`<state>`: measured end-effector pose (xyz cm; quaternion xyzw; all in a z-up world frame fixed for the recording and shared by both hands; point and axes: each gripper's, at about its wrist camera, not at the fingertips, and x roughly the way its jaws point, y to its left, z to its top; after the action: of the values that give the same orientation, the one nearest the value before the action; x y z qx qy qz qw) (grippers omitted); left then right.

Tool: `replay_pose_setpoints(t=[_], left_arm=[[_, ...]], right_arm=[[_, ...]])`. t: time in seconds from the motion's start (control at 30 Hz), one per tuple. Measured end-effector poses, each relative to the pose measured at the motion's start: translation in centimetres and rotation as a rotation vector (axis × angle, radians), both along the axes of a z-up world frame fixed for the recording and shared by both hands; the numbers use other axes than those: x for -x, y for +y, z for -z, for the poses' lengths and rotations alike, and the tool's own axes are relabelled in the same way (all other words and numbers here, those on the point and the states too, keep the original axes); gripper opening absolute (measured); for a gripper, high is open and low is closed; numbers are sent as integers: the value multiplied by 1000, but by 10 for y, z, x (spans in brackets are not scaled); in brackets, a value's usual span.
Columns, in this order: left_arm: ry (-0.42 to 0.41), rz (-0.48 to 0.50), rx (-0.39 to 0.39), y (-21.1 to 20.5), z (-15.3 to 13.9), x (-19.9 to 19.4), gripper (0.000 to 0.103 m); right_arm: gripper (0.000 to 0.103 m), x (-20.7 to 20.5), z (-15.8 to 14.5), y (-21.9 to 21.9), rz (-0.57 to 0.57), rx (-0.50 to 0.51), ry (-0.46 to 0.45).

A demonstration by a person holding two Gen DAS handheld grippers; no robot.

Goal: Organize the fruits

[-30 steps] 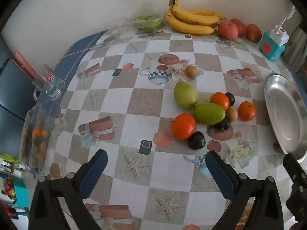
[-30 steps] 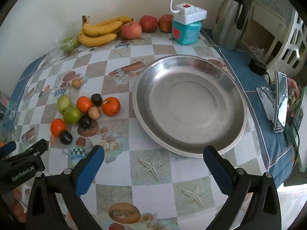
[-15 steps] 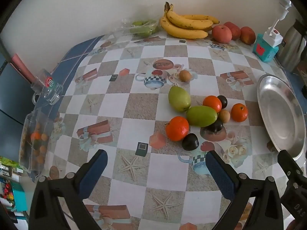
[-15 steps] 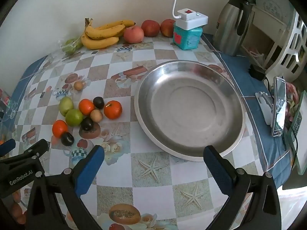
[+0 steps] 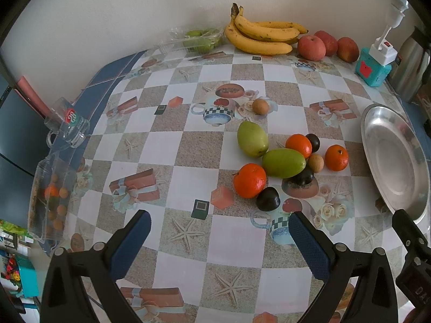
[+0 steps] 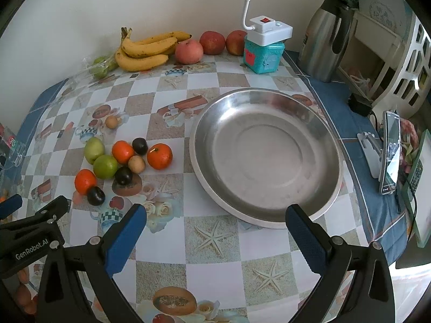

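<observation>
1 steel pan [image 6: 265, 158] bare | loose fruit cluster [image 6: 118, 161] beside | L fingers [image 5: 219, 238] + R fingers [image 6: 215, 231] spread, holding nothing

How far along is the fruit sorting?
Nothing done: the metal plate holds no fruit. Nothing in hand: left gripper and right gripper are open. Left: the oranges, green fruits and dark plums clustered on the table.

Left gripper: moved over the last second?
Yes. The left gripper backed away from the bananas and fruit cluster, which sit higher and smaller in its view; jaws open.
</observation>
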<state>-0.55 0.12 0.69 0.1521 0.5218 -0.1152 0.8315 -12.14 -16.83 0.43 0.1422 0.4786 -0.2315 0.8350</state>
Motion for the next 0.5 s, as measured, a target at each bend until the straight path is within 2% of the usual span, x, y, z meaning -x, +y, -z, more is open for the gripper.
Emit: replay_pose_setpoints(t=[0.5], left_arm=[[-3, 5, -3, 2, 2, 0, 103]], right_arm=[[103, 0, -1, 1, -10, 4, -3]])
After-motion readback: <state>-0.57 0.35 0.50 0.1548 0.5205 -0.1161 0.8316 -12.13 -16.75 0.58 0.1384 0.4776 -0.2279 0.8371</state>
